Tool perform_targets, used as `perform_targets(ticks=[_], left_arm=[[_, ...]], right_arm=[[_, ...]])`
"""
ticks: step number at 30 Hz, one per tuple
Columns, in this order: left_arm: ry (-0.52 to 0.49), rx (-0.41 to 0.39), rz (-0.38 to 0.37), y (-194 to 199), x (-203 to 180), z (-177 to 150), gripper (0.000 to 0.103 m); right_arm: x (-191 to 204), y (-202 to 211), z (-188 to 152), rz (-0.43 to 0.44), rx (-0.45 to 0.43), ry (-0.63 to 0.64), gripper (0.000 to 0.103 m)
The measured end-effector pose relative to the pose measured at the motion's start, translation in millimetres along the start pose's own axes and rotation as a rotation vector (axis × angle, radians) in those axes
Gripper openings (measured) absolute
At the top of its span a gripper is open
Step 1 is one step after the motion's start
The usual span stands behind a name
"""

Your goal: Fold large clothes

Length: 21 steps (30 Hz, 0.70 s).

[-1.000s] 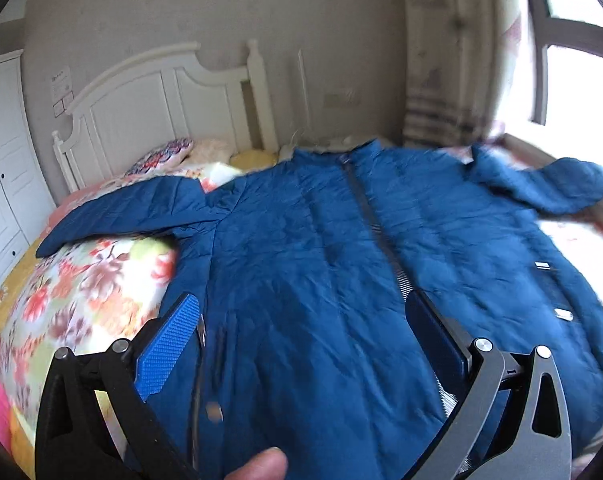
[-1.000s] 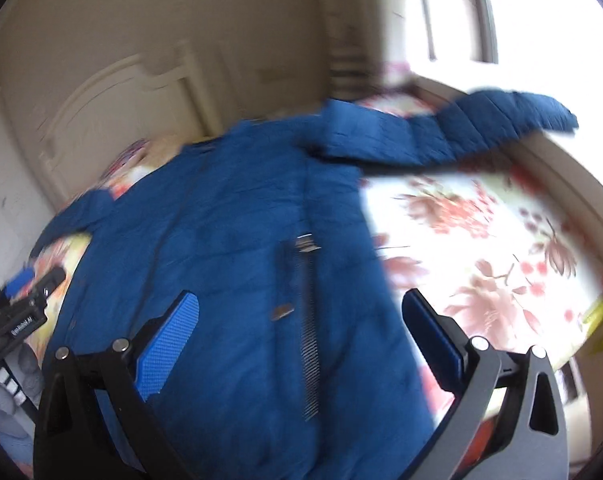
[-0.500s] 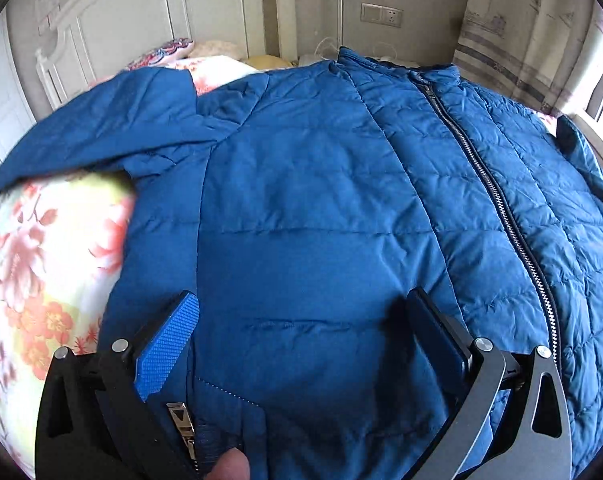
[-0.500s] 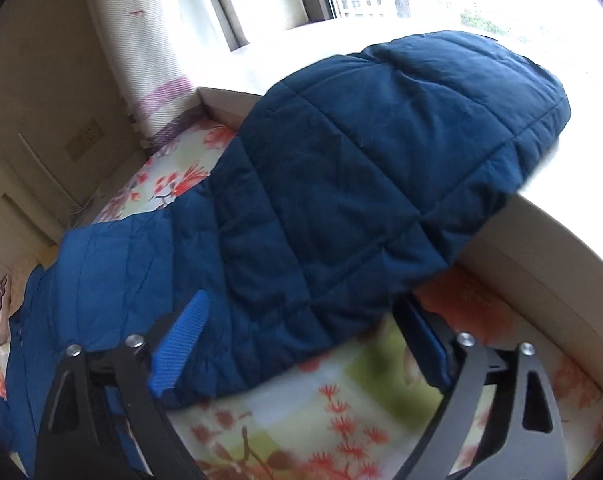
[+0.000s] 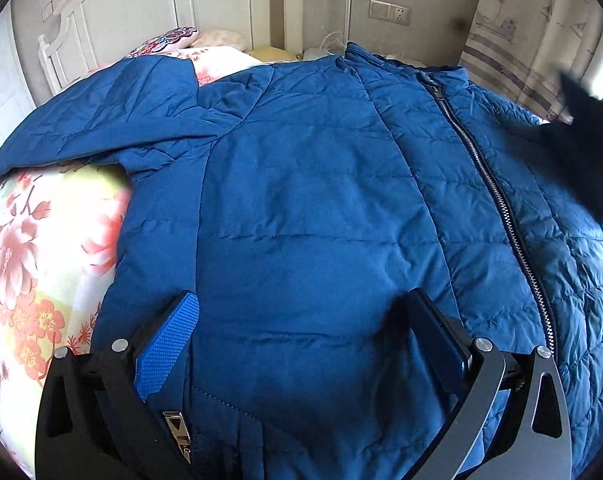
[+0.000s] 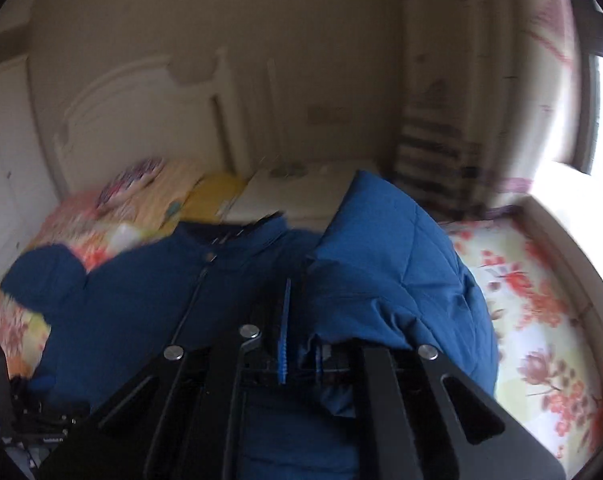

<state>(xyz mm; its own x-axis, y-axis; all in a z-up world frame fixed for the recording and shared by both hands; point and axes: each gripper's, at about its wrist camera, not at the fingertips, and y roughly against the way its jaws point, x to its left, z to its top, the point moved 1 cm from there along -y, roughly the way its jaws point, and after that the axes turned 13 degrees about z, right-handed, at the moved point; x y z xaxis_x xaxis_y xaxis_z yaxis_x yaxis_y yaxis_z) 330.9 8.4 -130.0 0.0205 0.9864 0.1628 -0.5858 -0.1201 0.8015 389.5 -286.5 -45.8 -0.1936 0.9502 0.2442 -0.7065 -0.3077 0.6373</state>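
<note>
Carrying the sleeve clamped in the right tongs toward the zipper at right of frame, keep the left tongs, spread apart, low over the blue jacket.

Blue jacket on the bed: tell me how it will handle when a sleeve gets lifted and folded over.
Probably floppy: the sleeve droops in folds from the shut right tongs. Likely light for its bulk, given the puffy quilting on the jacket. The smooth shell may slide, so folds could spring open.
</note>
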Motion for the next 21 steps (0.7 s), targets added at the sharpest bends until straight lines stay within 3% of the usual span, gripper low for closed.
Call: perform_targets(ticks=[1,3,5,6,8,11,15,19,21], left_arm=[[0.002,0.000,-0.003,0,0,0,0.099],[0.004,-0.002,-0.006,1,0,0,0.099],[0.006,-0.004,-0.007,2,0,0,0.099],[0.006,-0.005,-0.008,2,0,0,0.099],[0.007,-0.006,-0.008,2,0,0,0.099],[0.006,-0.006,-0.007,3,-1,0,0.099],[0.016,-0.011,-0.017,4,1,0,0.099],[0.003,-0.020,0.015,9,-1,-1,0.099],[-0.012,-0.039,0.026,18,-9,1,0.099]], right_arm=[[9,-21,-6,-0.004,0.070,0.013,0.021],[21,-64,-33,-0.019,0.232,0.007,0.052],[28,-67,-43,-0.037,0.199,0.043,0.059],[27,-64,-41,-0.011,0.215,0.033,0.068],[23,-54,-40,0.045,0.241,-0.017,0.076],[10,-12,-47,0.079,0.202,-0.101,0.076],[-23,70,-83,0.086,0.038,-0.225,0.076],[-68,81,-115,0.055,0.050,-0.377,0.075],[-81,101,-129,0.063,0.000,-0.438,0.070]])
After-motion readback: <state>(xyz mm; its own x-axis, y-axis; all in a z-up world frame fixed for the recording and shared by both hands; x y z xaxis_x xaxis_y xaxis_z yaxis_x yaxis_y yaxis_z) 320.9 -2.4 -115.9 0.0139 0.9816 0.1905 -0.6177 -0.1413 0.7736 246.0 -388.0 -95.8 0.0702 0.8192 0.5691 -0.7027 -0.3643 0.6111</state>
